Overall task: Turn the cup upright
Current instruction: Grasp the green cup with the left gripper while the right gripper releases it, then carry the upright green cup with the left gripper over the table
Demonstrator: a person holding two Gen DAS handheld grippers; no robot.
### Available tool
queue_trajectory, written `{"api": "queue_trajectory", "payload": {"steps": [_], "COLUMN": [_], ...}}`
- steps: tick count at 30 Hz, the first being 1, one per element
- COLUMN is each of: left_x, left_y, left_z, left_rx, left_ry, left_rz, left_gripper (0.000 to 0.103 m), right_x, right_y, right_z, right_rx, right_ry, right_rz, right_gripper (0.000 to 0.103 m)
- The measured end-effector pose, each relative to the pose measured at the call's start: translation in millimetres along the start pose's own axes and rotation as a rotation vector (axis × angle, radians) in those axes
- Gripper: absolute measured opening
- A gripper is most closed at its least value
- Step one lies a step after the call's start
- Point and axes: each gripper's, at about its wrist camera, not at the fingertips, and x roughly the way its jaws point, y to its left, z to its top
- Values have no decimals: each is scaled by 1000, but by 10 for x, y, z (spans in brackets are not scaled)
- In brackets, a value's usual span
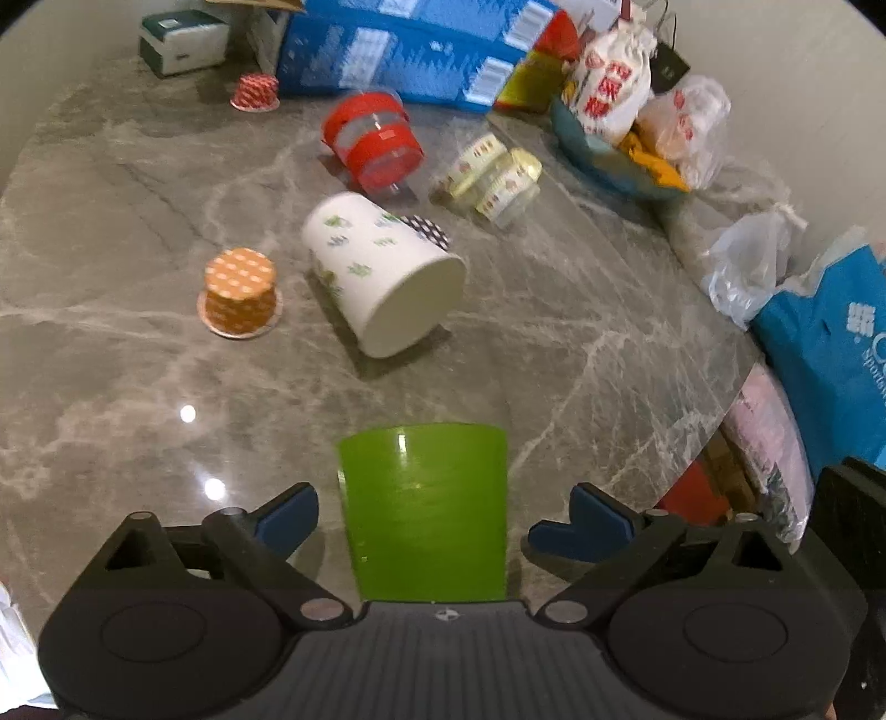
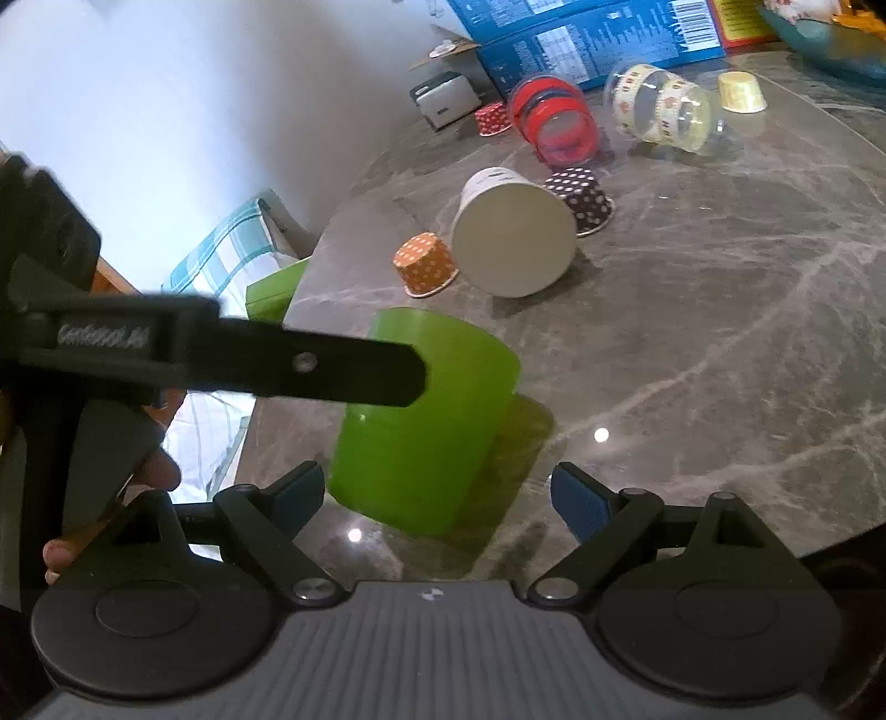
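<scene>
A green plastic cup [image 1: 423, 512] stands mouth-down on the grey marble table, its base tilted toward the far side in the right wrist view [image 2: 423, 426]. My left gripper [image 1: 437, 518] is open, its blue pads on either side of the cup and apart from it. My right gripper [image 2: 437, 498] is open too, with the cup's lower part between its pads. The left gripper's black body [image 2: 221, 354] crosses in front of the cup in the right wrist view.
A white paper cup [image 1: 382, 271] lies on its side beyond the green one. An orange dotted cup [image 1: 240, 299], a dark dotted cup [image 2: 581, 199], a red jar [image 1: 374, 141] and a clear jar [image 1: 493, 174] lie farther back. Blue boxes [image 1: 410, 44] and bags [image 1: 681, 127] line the far edge.
</scene>
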Motion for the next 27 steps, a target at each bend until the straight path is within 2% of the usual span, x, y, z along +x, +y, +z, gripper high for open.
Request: {"api": "queue_trajectory", "payload": {"steps": [4,8,13,21,27], "left_x": [165,224,292,281,123], "left_y": [-68,-127,-155,-180,-111], "left_z": [34,39,56,31,0], "left_rx": [1,15,37,77,81], "left_ry": [49,60,79,55,-21], "left_rz": [32,60,84,73,23], "left_gripper": [91,88,76,75,75], "right_x": [-17,-38,-84,-112,-139], "right_y": [-62,-141,-205,-211,-142], "right_z": [-40,-64,-80,-75,-75], "right_rx": [10,28,45,42,17], "right_ry": [3,2,-9,-15,-28], "right_rz": [2,16,20,14,-2], "right_gripper": [90,90,94,98,102]}}
